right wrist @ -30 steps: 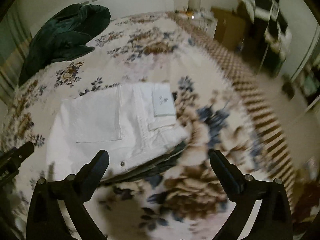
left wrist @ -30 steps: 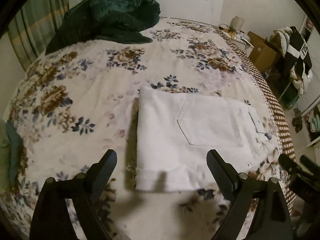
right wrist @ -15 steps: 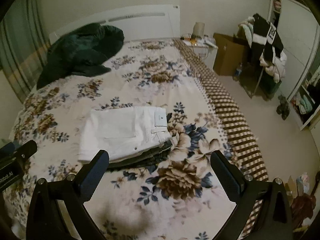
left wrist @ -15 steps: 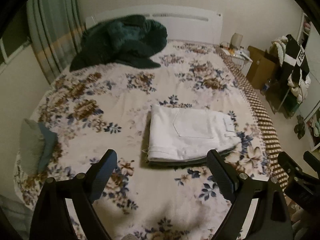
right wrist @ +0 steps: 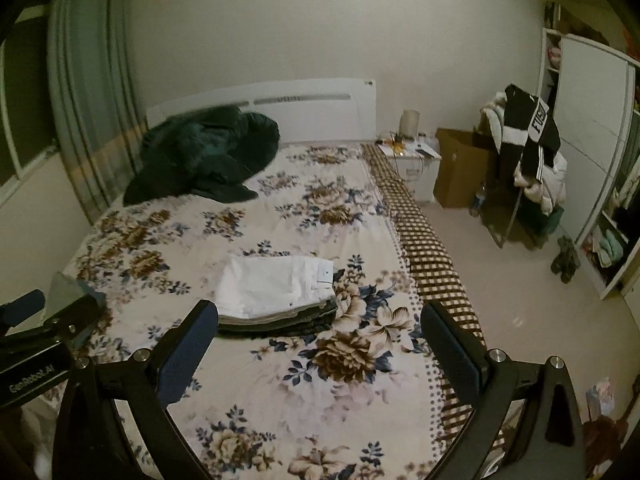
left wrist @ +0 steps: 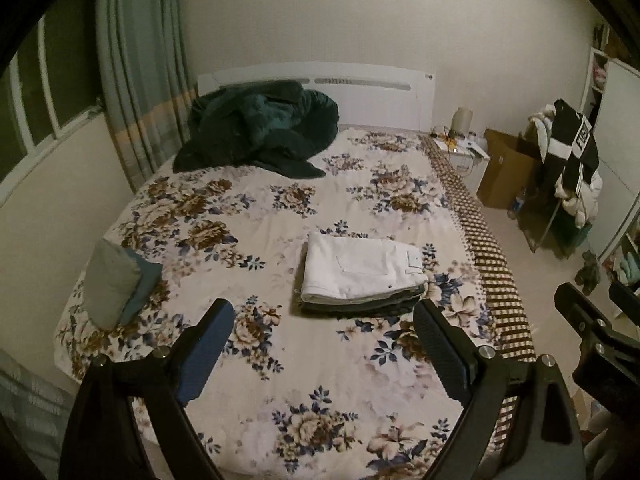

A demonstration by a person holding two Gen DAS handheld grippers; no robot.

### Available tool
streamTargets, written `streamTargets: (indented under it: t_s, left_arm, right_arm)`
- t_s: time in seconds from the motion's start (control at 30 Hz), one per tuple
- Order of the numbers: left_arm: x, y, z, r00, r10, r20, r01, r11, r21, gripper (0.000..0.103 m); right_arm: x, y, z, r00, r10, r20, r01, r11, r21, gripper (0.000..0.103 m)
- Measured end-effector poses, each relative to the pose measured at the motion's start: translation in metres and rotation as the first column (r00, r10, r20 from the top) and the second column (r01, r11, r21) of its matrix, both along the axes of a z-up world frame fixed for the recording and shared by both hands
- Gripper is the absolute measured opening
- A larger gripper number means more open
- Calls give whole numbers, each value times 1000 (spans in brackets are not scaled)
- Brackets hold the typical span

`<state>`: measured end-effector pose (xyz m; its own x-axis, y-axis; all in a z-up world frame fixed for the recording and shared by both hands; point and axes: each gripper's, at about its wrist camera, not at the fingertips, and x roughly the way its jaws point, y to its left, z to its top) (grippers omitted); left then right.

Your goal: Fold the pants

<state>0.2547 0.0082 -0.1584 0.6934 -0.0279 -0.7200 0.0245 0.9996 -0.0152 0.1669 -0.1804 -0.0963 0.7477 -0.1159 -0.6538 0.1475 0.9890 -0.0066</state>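
Note:
White pants (left wrist: 356,270) lie folded in a neat rectangle on top of a stack of darker folded garments, on the floral bedspread (left wrist: 280,216). They also show in the right wrist view (right wrist: 276,290). My left gripper (left wrist: 324,340) is open and empty, held high above the bed's near end, well back from the stack. My right gripper (right wrist: 320,344) is open and empty too, equally far back. The right gripper's body shows at the right edge of the left wrist view (left wrist: 592,340).
A dark green blanket (left wrist: 260,128) is heaped by the white headboard. A folded grey-teal cloth (left wrist: 116,280) lies at the bed's left edge. Curtains hang at left. A nightstand (right wrist: 412,160), cardboard box (right wrist: 460,168) and clothes-laden rack (right wrist: 528,160) stand right of the bed.
Both grippers have pulled up and back from the folded white pants, so the whole bed and room now show. The pants stay folded on the stack.

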Motion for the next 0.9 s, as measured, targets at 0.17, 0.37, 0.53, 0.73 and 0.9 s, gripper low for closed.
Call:
streamTargets:
  t_s: [0.17, 0.37, 0.53, 0.73, 0.9]
  left_arm:
    - [-37, 2, 31, 1000, 12, 27, -12, 1000, -13, 92]
    - [-64, 4, 50, 999, -4, 40, 4, 1000, -12, 92]
    - [-78, 9, 58, 999, -1, 49, 2, 1000, -14, 103]
    - [-89, 14, 63, 998, 11, 61, -10, 1000, -10, 103]
    - [-97, 16, 65, 998, 16, 68, -15, 1000, -10, 103]
  right_arm:
    - [-61, 6, 52, 999, 26, 43, -26, 1000, -17, 103]
    - [-115, 13, 97, 997, 29, 70, -27, 999, -22, 103]
    - [-135, 14, 117, 997, 19, 78, -18, 1000, -19, 103]
    - [-147, 18, 129, 997, 11, 78, -9, 1000, -17, 103]
    - [-143, 18, 133, 997, 23, 74, -21, 999, -25, 103]
